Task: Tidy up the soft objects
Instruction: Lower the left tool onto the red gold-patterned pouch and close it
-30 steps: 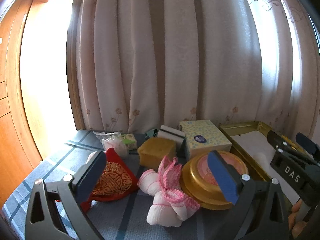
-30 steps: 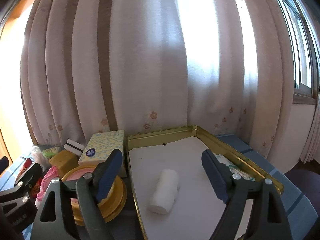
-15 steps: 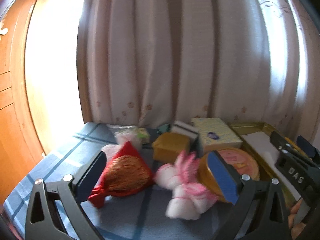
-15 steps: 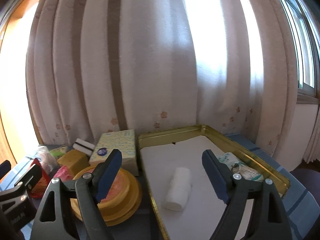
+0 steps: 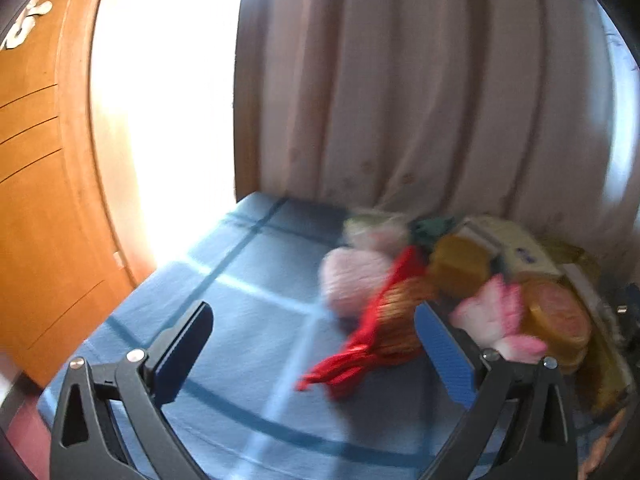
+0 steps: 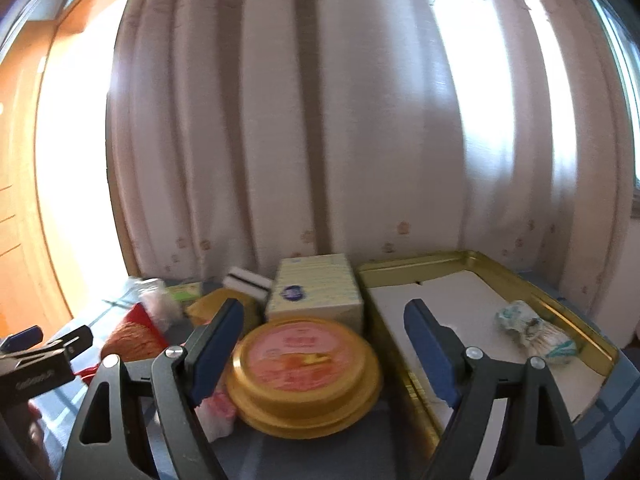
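Observation:
My left gripper (image 5: 316,356) stands open over the blue checked cloth (image 5: 240,280), with nothing between its fingers. Just past its right finger lies a red and gold pouch (image 5: 396,320). Around the pouch are a pale pink fluffy piece (image 5: 352,280), pink-and-white rolled socks (image 5: 496,320) and a yellow sponge (image 5: 460,264). My right gripper (image 6: 324,352) is also open and empty, above and in front of a round gold tin (image 6: 304,364). To its right, a gold tray (image 6: 480,258) with a white lining holds a crumpled white and green bundle (image 6: 532,328).
A yellow tissue box (image 6: 316,288) and a black-and-white sponge (image 6: 246,280) stand behind the tin. A clear plastic bag (image 5: 376,228) lies near the curtain. A wooden cabinet (image 5: 40,200) borders the table's left side. The left gripper's body (image 6: 40,356) shows at the left of the right wrist view.
Both views have swung left. The pile now sits at the right of the left wrist view. In the right wrist view the tin has come between the fingers, and the white roll is out of sight.

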